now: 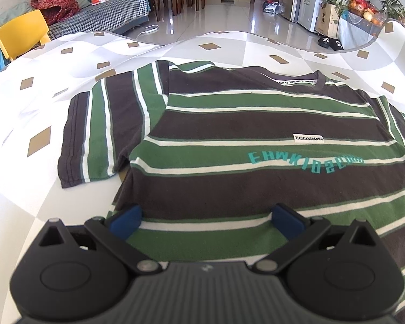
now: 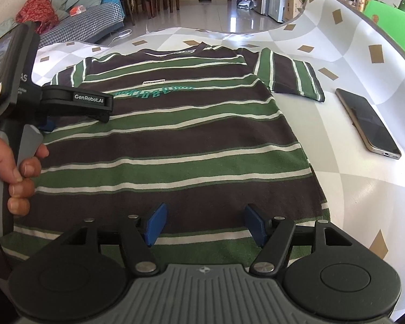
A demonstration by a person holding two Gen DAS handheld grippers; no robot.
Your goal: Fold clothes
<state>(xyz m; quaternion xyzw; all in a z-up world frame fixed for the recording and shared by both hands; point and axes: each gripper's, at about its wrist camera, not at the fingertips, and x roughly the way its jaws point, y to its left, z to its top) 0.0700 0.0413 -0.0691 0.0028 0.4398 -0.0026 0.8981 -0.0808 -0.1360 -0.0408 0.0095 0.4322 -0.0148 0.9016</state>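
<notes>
A T-shirt (image 1: 256, 124) with green, brown and white stripes and teal lettering lies flat, front up, on the covered table, collar at the far side. One sleeve (image 1: 94, 135) is spread out to the left. My left gripper (image 1: 206, 220) is open over the shirt's near left part, with only flat cloth between its blue pads. In the right wrist view the same shirt (image 2: 175, 145) fills the middle, its other sleeve (image 2: 291, 78) spread to the right. My right gripper (image 2: 205, 224) is open above the hem, gripping nothing. A hand (image 2: 16, 172) holds the left gripper at the left edge.
The table cover (image 1: 40, 102) is white with tan diamonds. A phone (image 2: 370, 124) lies face up to the right of the shirt. A yellow chair (image 1: 21, 35) stands beyond the far left edge, a green one (image 2: 386, 21) at the far right.
</notes>
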